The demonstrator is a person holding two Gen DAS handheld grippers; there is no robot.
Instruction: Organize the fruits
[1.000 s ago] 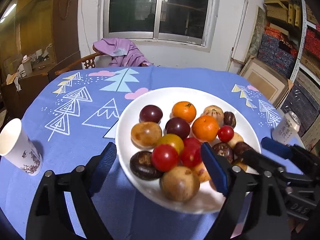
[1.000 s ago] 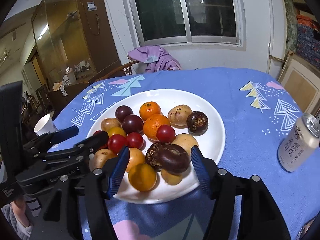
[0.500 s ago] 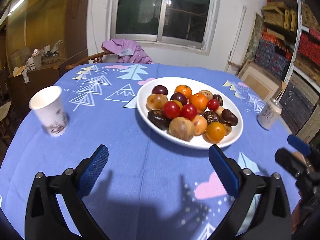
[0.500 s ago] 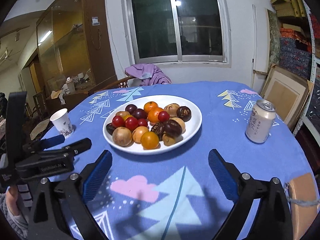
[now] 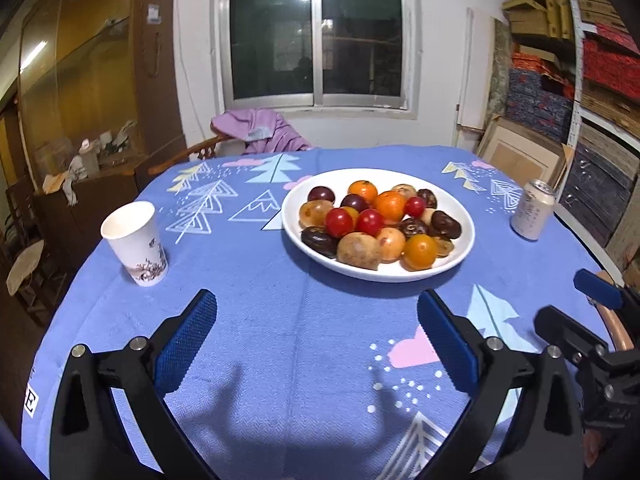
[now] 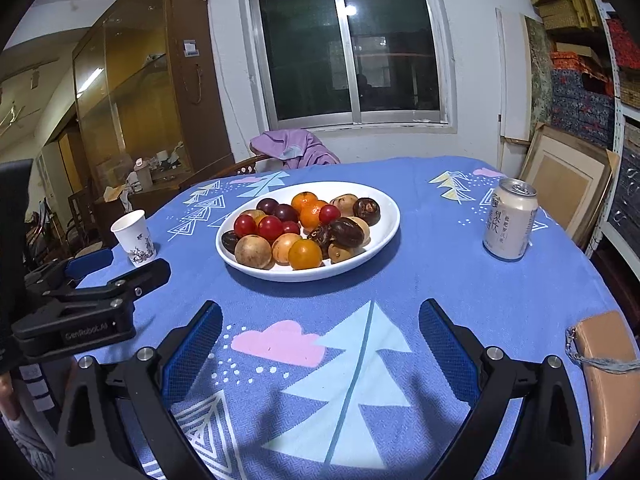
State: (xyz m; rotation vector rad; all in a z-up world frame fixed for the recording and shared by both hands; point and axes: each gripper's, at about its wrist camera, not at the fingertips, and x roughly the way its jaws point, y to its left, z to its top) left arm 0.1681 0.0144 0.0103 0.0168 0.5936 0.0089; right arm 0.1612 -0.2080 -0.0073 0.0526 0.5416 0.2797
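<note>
A white plate [image 5: 464, 222] [image 6: 390, 210] sits mid-table, piled with several fruits: orange tangerines [image 5: 390, 205] [image 6: 305, 255], red cherry tomatoes [image 5: 339, 222] [image 6: 270, 227], dark plums [image 5: 321, 193] and brown fruits [image 5: 358, 251] [image 6: 253, 251]. My left gripper [image 5: 316, 342] is open and empty, held back over the near tablecloth. My right gripper [image 6: 320, 344] is open and empty, also well short of the plate. The right gripper shows at the right edge of the left wrist view [image 5: 592, 320]; the left gripper shows at the left of the right wrist view [image 6: 92, 280].
A paper cup [image 5: 136, 240] [image 6: 134, 237] stands left of the plate. A drink can [image 5: 533, 214] [image 6: 509, 219] stands to its right. A chair with purple cloth [image 5: 260, 130] is behind the round blue-clothed table. Shelves and boxes line the right wall.
Both grippers have pulled back from the plate toward the near table edge and opened wide. The fruits have not moved.
</note>
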